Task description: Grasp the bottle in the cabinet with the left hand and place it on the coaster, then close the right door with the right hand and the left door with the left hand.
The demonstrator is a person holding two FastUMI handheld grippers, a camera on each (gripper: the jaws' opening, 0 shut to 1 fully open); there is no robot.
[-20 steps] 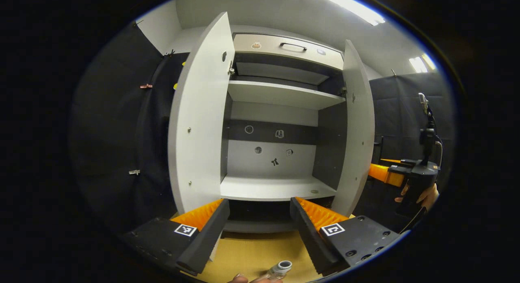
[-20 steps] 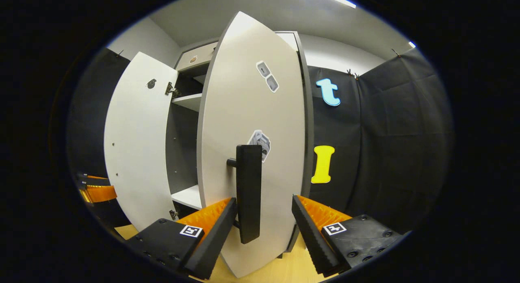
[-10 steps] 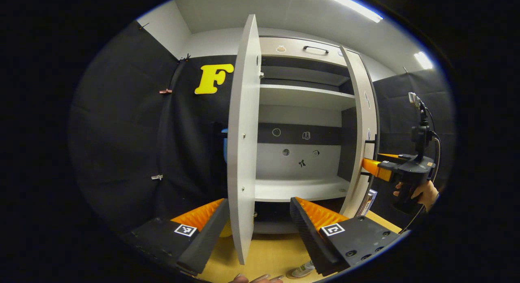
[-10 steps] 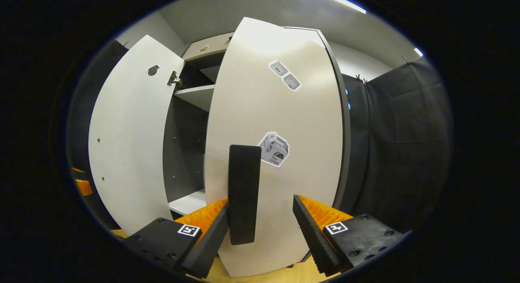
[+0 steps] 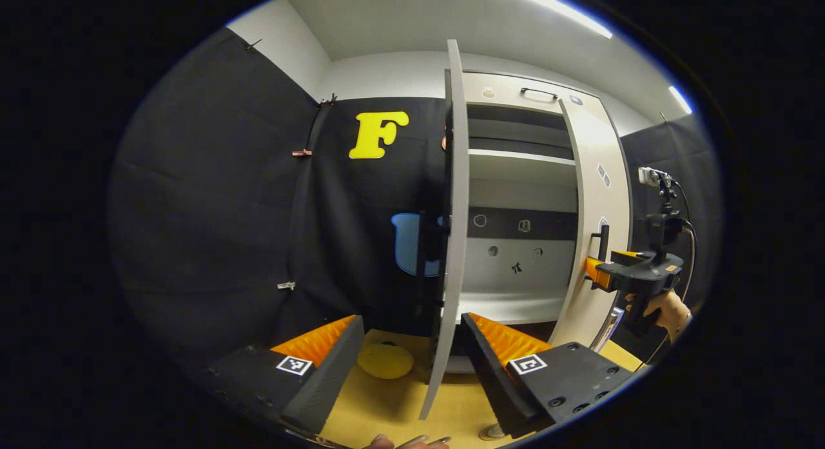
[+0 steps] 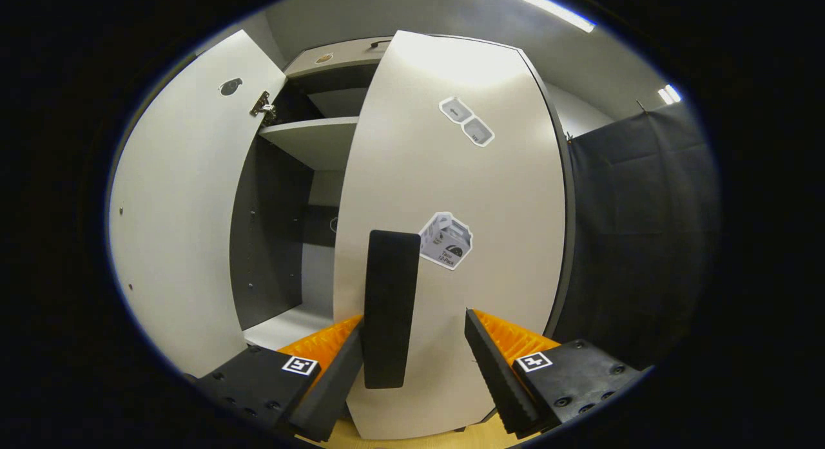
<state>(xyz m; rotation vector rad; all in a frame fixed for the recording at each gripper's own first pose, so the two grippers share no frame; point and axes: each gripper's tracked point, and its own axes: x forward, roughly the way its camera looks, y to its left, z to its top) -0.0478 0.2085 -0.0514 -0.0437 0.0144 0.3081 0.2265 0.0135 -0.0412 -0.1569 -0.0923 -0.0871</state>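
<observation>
— Along the left gripper view, what of the tool?
— Shows the left gripper [image 5: 409, 320] spread wide, gripping nothing. Catches the left door [image 5: 451, 243] edge-on, swung out, rising between the fingers and apart from both.
— And the bottle?
— Cannot tell. Picks out only a small round base [image 5: 493, 431] at the bottom rim, beside one finger – too cut off to name. Also finds a yellow disc [image 5: 385, 360] lying on the wooden top [image 5: 387, 404], left of the door.
— Farther off?
— Finds the right gripper [image 5: 593, 273], held by a hand [image 5: 667, 309], tips at the right door [image 5: 596, 198] just below its handle [image 5: 603, 239].
— Over in the right gripper view?
— Shows the right gripper [image 6: 416, 317] open too, straddling the handle [image 6: 388, 307] – close against one finger, clear of the other, so not clamped. Takes in the right door [image 6: 464, 178] part shut, the left door [image 6: 174, 230] wide open, and a cabinet shelf [image 6: 309, 140] between them.
</observation>
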